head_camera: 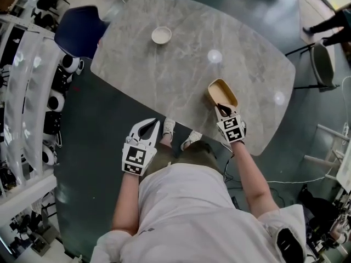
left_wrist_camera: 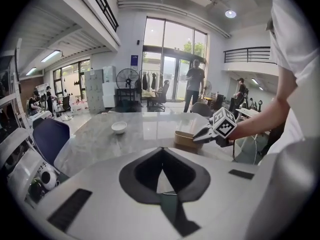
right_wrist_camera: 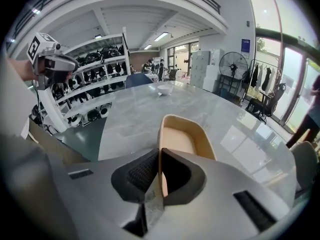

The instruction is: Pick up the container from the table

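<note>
Nearest, the person's white shirt [head_camera: 192, 212] fills the bottom of the head view, both arms stretched forward. Beyond it a grey marble tabletop [head_camera: 181, 86] stands on a dark floor [head_camera: 93, 147] in a bright hall. Shelving [head_camera: 27, 92] lines the left, and a navy chair [head_camera: 79, 30] sits at the tabletop's far left corner. 1 white bowl [head_camera: 161, 35] sits toward the far side, well apart from everything else. A grey chair [head_camera: 323, 64] stands off to the right. The left tongs [head_camera: 153, 124] hang over the floor just off the near edge, tips together on nothing. The right tongs [head_camera: 221, 108] are clamped on the near wall of the tan container [head_camera: 222, 92], at the tabletop's near right part.
</note>
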`<action>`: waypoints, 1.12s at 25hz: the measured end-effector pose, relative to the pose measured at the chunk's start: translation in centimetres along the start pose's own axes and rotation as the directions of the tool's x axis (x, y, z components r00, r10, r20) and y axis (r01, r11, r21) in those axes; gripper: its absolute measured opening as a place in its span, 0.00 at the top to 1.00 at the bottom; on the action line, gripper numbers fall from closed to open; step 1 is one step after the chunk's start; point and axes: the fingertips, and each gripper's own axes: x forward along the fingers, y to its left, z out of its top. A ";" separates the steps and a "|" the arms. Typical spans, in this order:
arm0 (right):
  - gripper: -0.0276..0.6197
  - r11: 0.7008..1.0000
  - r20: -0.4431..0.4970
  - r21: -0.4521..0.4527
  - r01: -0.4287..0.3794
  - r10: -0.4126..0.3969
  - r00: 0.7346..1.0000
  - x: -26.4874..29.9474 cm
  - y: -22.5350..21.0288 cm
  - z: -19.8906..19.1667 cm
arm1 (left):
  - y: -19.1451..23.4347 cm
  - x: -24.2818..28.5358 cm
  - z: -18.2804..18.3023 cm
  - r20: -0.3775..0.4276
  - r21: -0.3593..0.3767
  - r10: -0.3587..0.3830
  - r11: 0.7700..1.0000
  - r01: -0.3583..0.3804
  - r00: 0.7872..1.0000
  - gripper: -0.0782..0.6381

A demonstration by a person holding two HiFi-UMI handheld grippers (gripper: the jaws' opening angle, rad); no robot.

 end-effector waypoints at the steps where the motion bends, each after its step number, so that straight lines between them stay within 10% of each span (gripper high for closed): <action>1: 0.91 1.000 0.006 0.005 0.006 -0.006 1.000 -0.4 -0.1 0.3 | 0.1 0.2 0.3 0.007 0.007 -0.007 1.000 0.007 1.000 0.89; 14: 0.91 0.985 0.170 0.147 0.091 -0.116 0.979 -7.8 -2.1 5.7 | 0.6 2.8 7.5 0.133 0.098 -0.119 0.990 0.106 0.984 0.89; 28: 0.91 0.961 0.404 0.179 0.212 -0.268 0.875 -19.8 -2.7 14.0 | -3.2 6.3 16.7 0.242 0.243 -0.326 0.932 0.268 0.914 0.89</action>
